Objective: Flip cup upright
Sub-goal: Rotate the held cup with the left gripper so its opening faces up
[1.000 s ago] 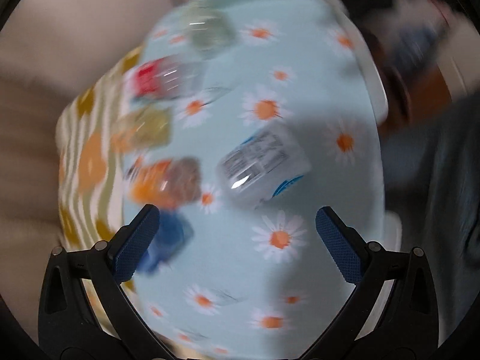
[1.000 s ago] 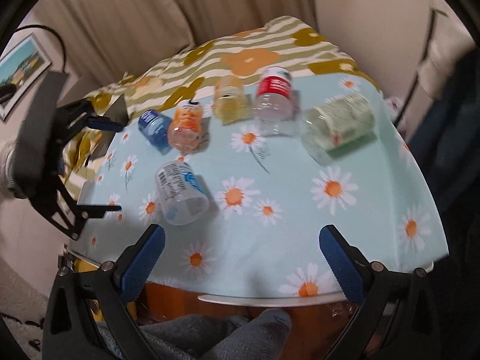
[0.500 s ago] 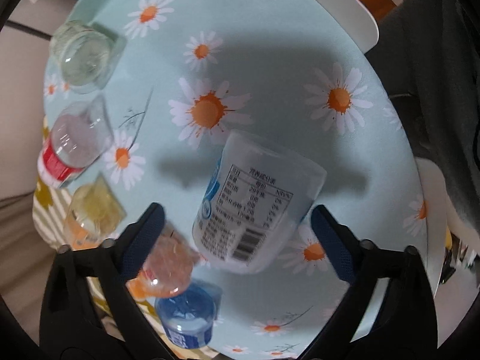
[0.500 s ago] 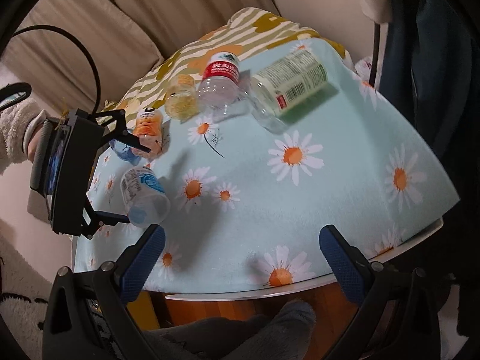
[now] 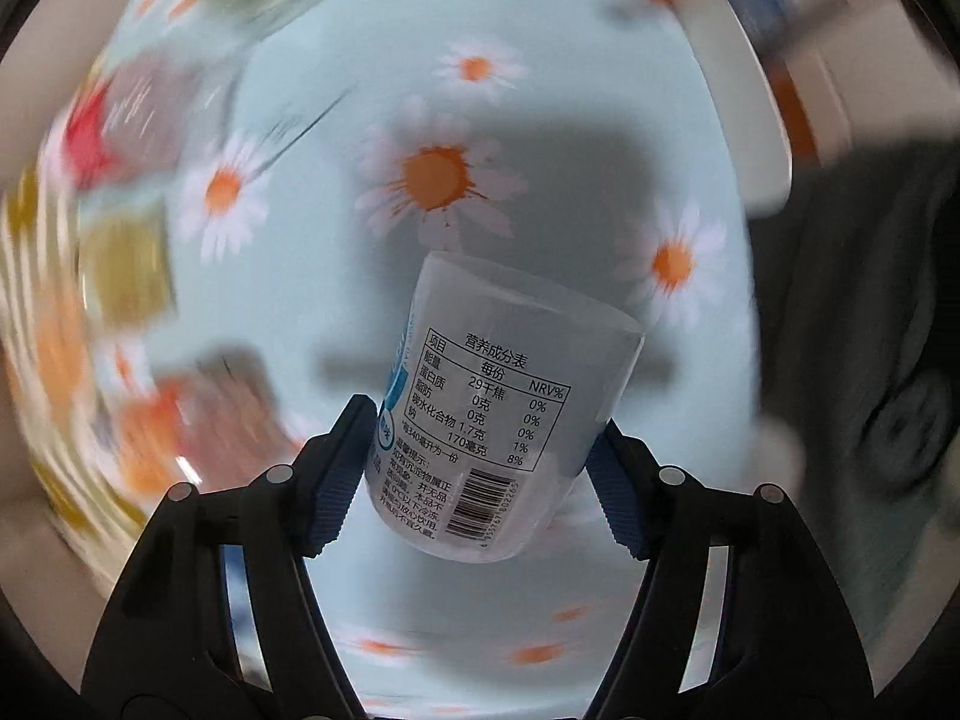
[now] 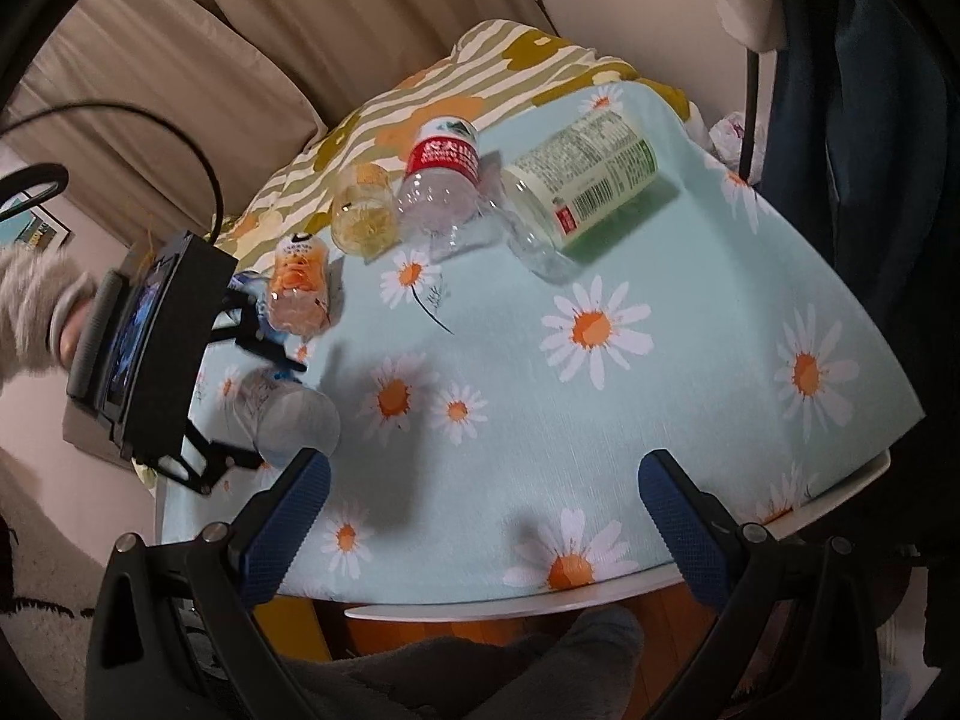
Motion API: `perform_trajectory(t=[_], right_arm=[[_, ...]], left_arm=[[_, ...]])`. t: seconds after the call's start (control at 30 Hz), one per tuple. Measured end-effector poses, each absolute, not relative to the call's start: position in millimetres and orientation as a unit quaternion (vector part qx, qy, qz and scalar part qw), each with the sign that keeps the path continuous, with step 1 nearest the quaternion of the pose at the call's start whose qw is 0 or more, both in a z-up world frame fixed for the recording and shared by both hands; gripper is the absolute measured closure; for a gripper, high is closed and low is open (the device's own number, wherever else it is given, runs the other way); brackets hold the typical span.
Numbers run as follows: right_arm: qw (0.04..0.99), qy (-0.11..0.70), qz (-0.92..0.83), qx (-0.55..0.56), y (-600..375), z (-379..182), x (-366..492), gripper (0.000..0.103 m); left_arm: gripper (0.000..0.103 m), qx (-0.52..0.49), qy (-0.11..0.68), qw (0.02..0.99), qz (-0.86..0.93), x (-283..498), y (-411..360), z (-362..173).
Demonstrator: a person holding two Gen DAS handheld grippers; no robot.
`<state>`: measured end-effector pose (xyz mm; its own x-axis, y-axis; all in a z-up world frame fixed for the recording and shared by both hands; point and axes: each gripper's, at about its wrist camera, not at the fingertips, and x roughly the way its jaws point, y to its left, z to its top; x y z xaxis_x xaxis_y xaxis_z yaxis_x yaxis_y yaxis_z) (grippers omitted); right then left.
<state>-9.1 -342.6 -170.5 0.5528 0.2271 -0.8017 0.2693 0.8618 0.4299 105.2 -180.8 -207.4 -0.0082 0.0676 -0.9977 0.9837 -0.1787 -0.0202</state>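
Observation:
A clear plastic cup (image 5: 492, 420) with a white nutrition label lies between my left gripper's (image 5: 480, 468) blue pads. The pads press on both of its sides and it hangs tilted over the daisy tablecloth (image 5: 540, 138). In the right wrist view the same cup (image 6: 288, 414) is at the table's left edge, inside the left gripper (image 6: 240, 402) held by a hand. My right gripper (image 6: 480, 510) is open and empty above the near table edge.
Several other cut bottle cups lie along the far side: an orange one (image 6: 297, 288), a yellow one (image 6: 363, 213), a red-labelled one (image 6: 441, 174) and a green-labelled one (image 6: 585, 180). A striped floral cloth (image 6: 480, 72) lies behind. The table edge (image 6: 600, 600) is near me.
My left gripper has closed in on the labelled cup and shut on it; the background is now blurred by motion. The right gripper has stayed open and barely moved.

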Motion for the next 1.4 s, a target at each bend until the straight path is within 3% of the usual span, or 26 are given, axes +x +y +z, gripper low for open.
perform_trajectory(t=[0.17, 0.3, 0.5, 0.8, 1.17, 1.2, 1.33, 1.4], right_arm=[[0.844, 0.467, 0.006, 0.262, -344, -162, 4, 0.000], [0.844, 0.468, 0.032, 0.261, -343, -159, 21, 0.000], [0.839, 0.480, 0.076, 0.245, -337, -160, 47, 0.000], [0.827, 0.502, 0.136, 0.212, -326, -165, 80, 0.000], [0.819, 0.511, 0.158, 0.208, -329, -170, 92, 0.000], [0.819, 0.511, 0.158, 0.208, -330, -169, 91, 0.000], [0.823, 0.505, 0.156, 0.209, -337, -163, 87, 0.000], [0.824, 0.501, 0.155, 0.213, -340, -161, 86, 0.000]], left_arm=[[0.030, 0.342, 0.591, 0.584, -0.438, 127, -161, -185], [0.030, 0.160, 0.672, 0.648, -0.322, 141, -129, -185], [0.030, 0.000, 0.704, 0.681, -0.202, 140, -87, -187], [0.029, -0.083, 0.718, 0.678, -0.131, 135, -76, -213], [0.028, -0.067, 0.716, 0.687, -0.105, 140, -93, -220], [0.027, -0.061, 0.715, 0.689, -0.102, 142, -93, -215], [0.005, -0.039, 0.702, 0.704, -0.101, 147, -94, -193], [0.004, -0.024, 0.696, 0.710, -0.104, 153, -97, -182]])
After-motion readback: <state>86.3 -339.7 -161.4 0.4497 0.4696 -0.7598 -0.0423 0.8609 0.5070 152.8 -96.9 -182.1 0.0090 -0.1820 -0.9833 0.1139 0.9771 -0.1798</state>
